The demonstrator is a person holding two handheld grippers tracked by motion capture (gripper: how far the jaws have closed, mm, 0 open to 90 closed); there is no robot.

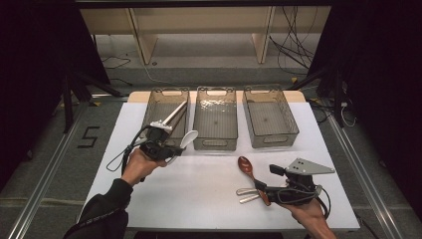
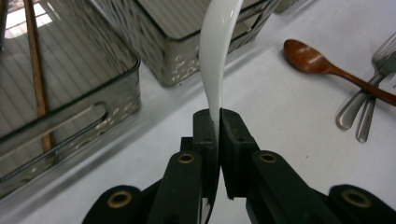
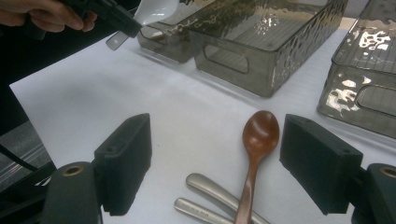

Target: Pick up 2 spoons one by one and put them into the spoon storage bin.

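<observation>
Left gripper (image 1: pixel 175 148) clamped on white spoon (image 1: pixel 188 138), its long axis toward one o'clock, middle bin (image 1: pixel 215 144) adjacent at two o'clock; right gripper (image 3: pixel 215 163) jaws apart

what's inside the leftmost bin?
The leftmost bin holds a pair of wooden chopsticks leaning from floor to rim. Its near end is hidden behind the left hand-held gripper and the white spoon it holds, so anything there can't be seen.
</observation>
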